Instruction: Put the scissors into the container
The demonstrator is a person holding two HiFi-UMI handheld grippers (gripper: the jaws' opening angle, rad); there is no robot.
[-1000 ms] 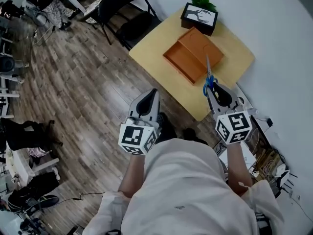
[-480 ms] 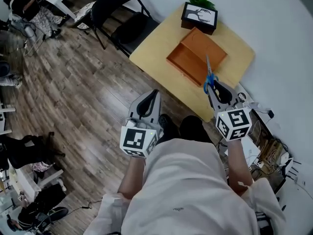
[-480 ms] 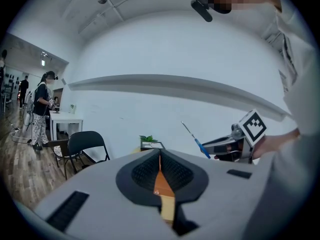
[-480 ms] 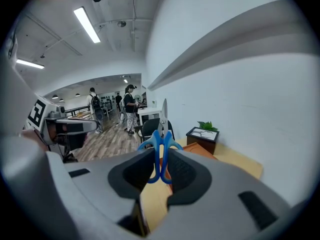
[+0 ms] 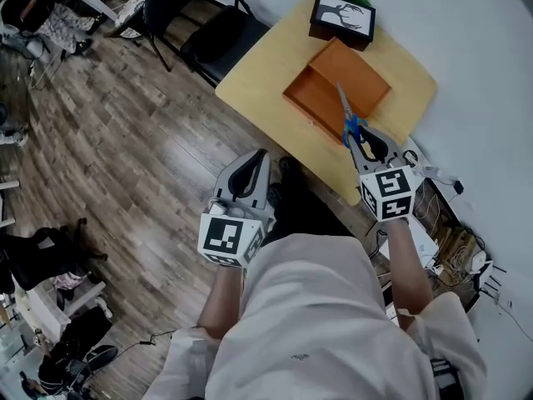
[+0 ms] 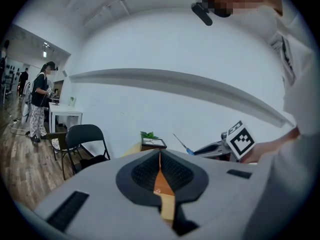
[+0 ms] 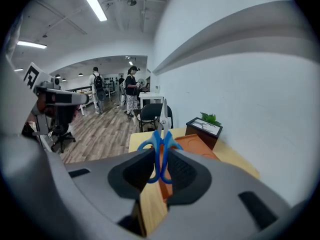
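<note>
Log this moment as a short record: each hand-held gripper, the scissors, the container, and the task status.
left hand-held gripper: jaws together, nothing between them
right hand-held gripper: closed on the blue handles
scissors: held in the air, blades pointing forward over the container in the head view
container: orange, open, lying on the yellow table
status: scissors not yet in the container

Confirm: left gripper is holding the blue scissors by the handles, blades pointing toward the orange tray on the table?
Wrong gripper. The right gripper is holding the blue scissors by the handles, blades pointing toward the orange tray on the table; the right gripper view shows it. The left gripper is shut, empty.
</note>
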